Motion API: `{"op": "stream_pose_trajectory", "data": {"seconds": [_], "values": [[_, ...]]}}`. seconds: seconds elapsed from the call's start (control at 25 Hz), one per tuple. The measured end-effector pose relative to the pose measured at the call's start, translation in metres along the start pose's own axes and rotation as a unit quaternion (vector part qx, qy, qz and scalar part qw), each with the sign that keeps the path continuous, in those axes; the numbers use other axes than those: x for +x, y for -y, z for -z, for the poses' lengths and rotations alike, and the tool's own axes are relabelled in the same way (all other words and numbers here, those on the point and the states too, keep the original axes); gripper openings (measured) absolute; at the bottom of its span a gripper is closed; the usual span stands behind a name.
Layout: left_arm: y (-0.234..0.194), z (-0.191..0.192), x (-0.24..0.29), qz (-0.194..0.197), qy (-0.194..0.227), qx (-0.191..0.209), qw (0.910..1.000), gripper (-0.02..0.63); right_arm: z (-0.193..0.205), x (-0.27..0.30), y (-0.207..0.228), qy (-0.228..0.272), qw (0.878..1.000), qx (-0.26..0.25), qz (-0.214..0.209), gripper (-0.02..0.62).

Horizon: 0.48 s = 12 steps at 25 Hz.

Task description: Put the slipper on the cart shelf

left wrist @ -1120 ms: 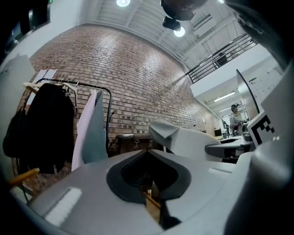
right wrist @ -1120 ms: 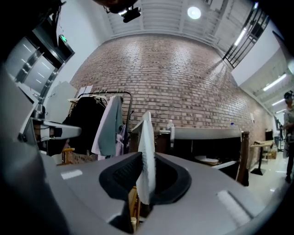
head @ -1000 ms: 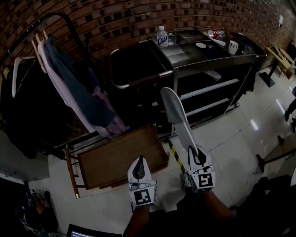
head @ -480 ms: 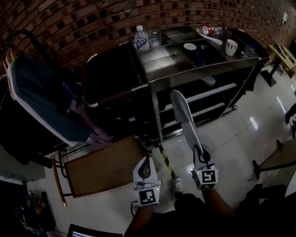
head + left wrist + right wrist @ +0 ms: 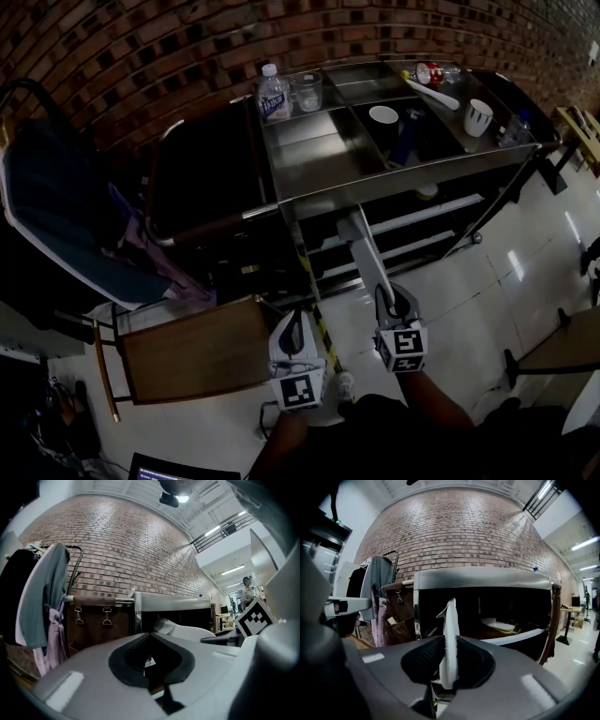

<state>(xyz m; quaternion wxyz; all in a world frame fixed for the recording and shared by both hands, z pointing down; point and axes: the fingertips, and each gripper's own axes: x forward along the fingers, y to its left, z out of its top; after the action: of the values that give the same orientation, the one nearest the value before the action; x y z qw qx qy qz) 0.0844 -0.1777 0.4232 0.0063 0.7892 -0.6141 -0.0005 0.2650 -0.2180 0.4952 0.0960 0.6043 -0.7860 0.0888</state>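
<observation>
My right gripper is shut on the heel end of a flat white slipper. Its toe points at the open front of the steel cart, level with the shelves. In the right gripper view the slipper stands edge-on between the pads of the right gripper. A second pale slipper lies on a cart shelf behind it. My left gripper hangs to the left over the floor, shut and holding nothing; in its own view the left gripper sees the held slipper to the right.
On the cart top stand a water bottle, a glass, a bowl and a white mug. A wooden piece lies at lower left, with hanging clothes beyond. Yellow-black tape runs along the floor.
Both grippers have come closer to the cart. The slipper in the right gripper now reaches the front of the shelves. The grip has not altered.
</observation>
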Motion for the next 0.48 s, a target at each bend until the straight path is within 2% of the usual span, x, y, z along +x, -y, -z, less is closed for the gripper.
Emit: {"op": "stream_pose_trajectory", "data": {"seconds": [0.12,0.48], "values": [[0.002,-0.001,0.017,0.000,0.001,-0.001,1.0000,0.017,-0.004,0.029,0.010,-0.008,1.000,0.017,-0.001,0.061],[0.008,-0.003,0.040,0.003,0.005,-0.029,0.9996,0.017,-0.018,0.123,0.022,-0.026,0.993,0.113,-0.011,0.061]]}}
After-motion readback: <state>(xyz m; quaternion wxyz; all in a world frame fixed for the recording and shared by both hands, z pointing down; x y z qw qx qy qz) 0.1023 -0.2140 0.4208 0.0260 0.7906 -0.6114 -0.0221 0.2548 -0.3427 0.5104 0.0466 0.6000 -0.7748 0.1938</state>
